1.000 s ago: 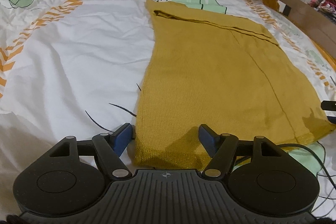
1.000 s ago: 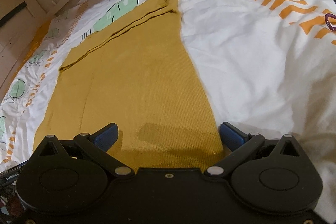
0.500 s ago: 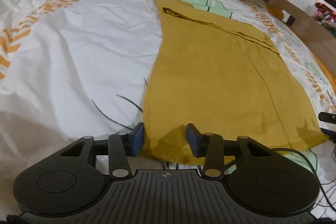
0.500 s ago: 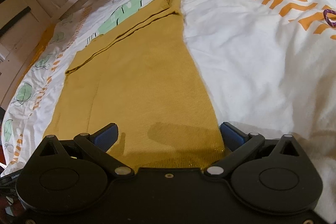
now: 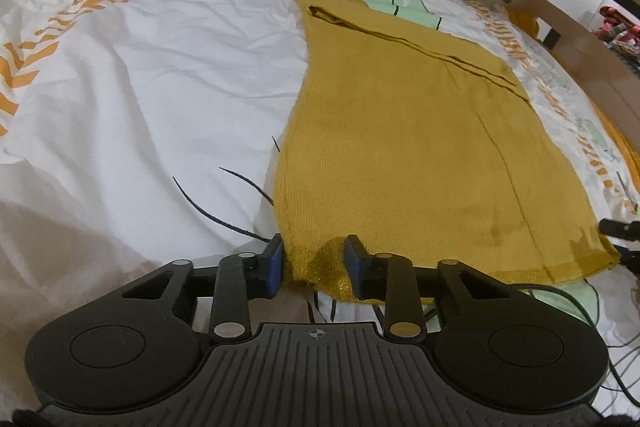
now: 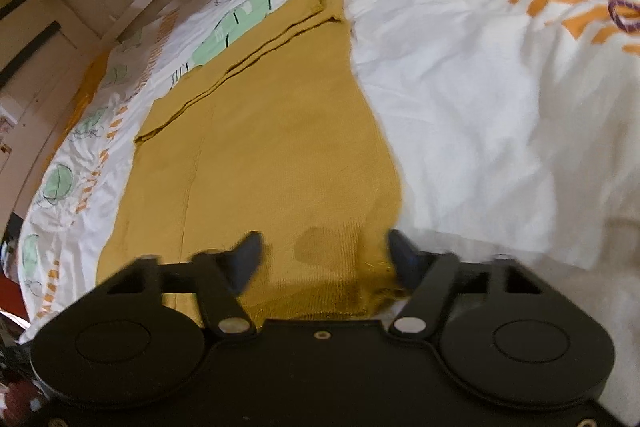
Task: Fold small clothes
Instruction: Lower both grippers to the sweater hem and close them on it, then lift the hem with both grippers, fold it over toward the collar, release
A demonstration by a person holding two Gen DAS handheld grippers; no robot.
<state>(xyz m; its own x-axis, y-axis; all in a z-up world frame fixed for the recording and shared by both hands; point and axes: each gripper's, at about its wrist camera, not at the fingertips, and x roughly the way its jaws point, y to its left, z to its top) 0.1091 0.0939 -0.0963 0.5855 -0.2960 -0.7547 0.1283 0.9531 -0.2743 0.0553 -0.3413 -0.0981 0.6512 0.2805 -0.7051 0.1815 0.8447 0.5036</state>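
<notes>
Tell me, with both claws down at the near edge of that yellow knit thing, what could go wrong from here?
Three things, I'd guess. The left gripper straddles only the bunched corner of the yellow garment, so a thin pinch could slip. The right gripper is blurred and its jaws stand wider apart, so the two corners might lift unevenly and skew the fold. Either could also pinch the white bedsheet underneath and drag it along.
</notes>
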